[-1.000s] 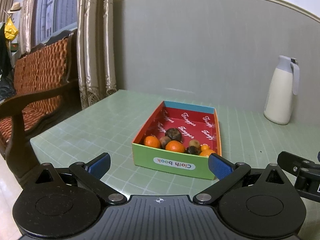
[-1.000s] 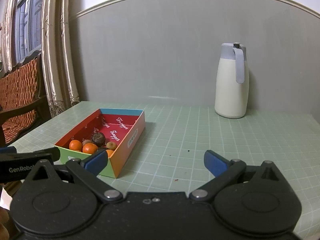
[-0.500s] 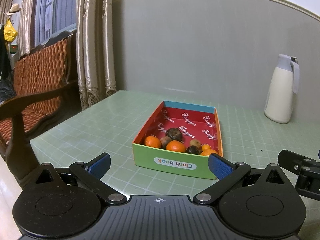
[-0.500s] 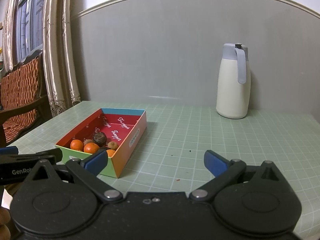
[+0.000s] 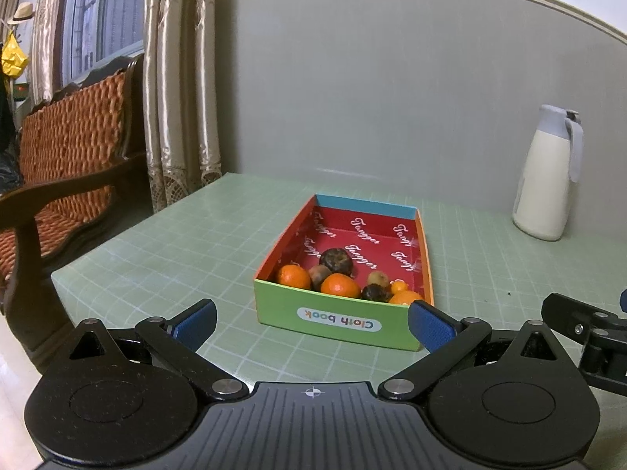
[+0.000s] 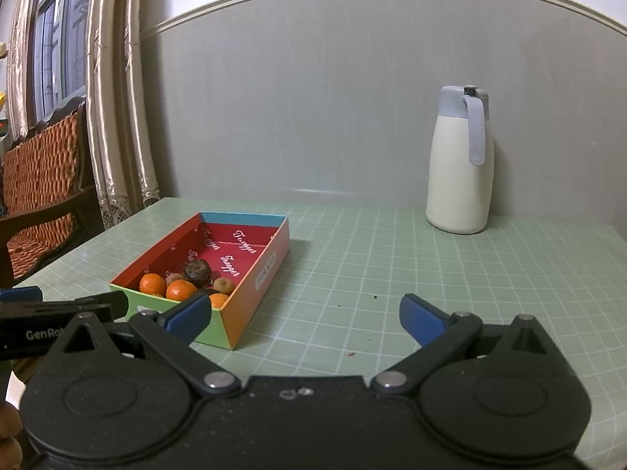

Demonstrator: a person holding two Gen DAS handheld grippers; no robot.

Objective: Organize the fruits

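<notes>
Barely a shift since a second ago: both grippers have eased slightly toward the table, and the box sits a touch lower and nearer in the two wrist views. Left gripper (image 5: 311, 319), jaws wide apart, nothing between them, lined up on the box (image 5: 337, 319) dead ahead at 12 o'clock. Right gripper (image 6: 303, 315), jaws also spread and empty, with the same box off at its 10 o'clock, and the white jug (image 6: 460, 164) standing well apart at 1 o'clock against the wall.

Where's the fruit? All bunched at the near end of the box: oranges (image 5: 340, 285), a dark wrinkled one (image 5: 336, 261) behind them, smaller brown pieces between. They touch one another, and that's the worry. A finger going in for one orange could shove its neighbours or roll them toward the far end. The near green wall stands right in the approach line too; come in low and a fingertip may catch the cardboard and skid the light box across the green table (image 6: 392, 274). The dark fruit looks soft, so a hard squeeze could split it.
</notes>
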